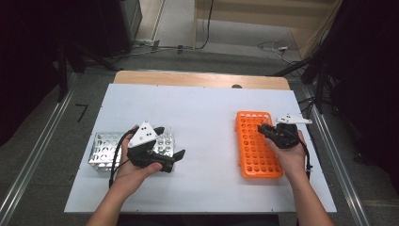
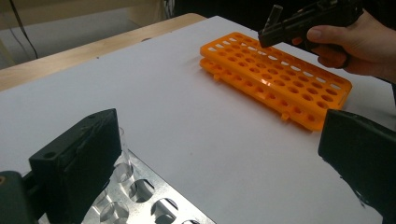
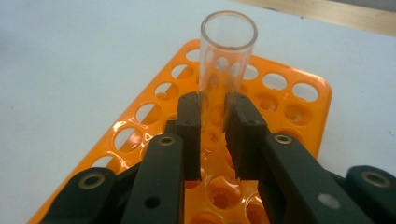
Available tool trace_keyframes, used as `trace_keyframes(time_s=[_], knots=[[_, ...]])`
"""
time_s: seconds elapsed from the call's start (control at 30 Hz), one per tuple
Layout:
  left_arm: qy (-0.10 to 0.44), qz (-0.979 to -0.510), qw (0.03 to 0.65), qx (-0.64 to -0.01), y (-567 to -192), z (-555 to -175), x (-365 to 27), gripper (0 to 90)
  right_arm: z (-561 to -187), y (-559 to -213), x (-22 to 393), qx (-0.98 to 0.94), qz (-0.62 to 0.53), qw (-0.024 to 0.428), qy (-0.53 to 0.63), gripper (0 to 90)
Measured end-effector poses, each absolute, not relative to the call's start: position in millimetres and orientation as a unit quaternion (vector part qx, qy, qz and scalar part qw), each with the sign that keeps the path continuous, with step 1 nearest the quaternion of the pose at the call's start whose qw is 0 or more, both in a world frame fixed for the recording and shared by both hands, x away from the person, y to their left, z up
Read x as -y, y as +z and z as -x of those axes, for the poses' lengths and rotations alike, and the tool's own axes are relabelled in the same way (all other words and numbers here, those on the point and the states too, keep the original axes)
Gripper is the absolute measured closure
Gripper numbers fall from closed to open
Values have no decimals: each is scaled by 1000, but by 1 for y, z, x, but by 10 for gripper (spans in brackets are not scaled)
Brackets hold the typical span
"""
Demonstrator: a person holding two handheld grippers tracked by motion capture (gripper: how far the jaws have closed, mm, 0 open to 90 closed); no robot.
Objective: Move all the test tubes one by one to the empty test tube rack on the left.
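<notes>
The right tool (image 3: 212, 135) clamps a glass tube (image 3: 226, 60) above the orange rack (image 3: 299, 100), not yet seated; the left tool (image 2: 215, 163) gapes wide, empty, beside the metal rack (image 2: 154, 205).

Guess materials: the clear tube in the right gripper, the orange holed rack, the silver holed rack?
Clear open-topped tube: glass or clear plastic, glossy; see-through wall, which one I can't tell. Orange holed rack: looks like moulded plastic, shiny; highlights on its top, uniform colour. Silver holed rack: apparently sheet metal, brushed and reflective. Right gripper clamps the tube over the orange rack.
</notes>
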State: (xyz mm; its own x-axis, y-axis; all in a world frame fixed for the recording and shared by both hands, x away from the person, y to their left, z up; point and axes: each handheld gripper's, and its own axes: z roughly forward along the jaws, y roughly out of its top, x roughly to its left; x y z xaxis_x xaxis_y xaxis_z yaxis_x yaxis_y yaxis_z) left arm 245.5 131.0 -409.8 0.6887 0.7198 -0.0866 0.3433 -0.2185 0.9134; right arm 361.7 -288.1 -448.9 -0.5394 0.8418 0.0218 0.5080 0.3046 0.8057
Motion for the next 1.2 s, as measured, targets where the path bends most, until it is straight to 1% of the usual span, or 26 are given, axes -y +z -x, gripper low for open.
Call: trace_keyframes(time_s=[0.43, 0.63, 0.9, 1.2], knots=[[182, -757, 521, -349, -408, -245, -132, 0, -348, -423, 293, -766, -419, 232, 429, 738], [183, -755, 523, -349, -408, -245, -132, 0, -339, -410, 286, -767, -400, 237, 442, 738], [185, -755, 525, -346, -406, -243, -131, 0, -328, -401, 271, -776, -373, 224, 456, 738], [184, -757, 526, -342, -404, -242, -128, 0, -320, -402, 252, -793, -344, 202, 461, 737]])
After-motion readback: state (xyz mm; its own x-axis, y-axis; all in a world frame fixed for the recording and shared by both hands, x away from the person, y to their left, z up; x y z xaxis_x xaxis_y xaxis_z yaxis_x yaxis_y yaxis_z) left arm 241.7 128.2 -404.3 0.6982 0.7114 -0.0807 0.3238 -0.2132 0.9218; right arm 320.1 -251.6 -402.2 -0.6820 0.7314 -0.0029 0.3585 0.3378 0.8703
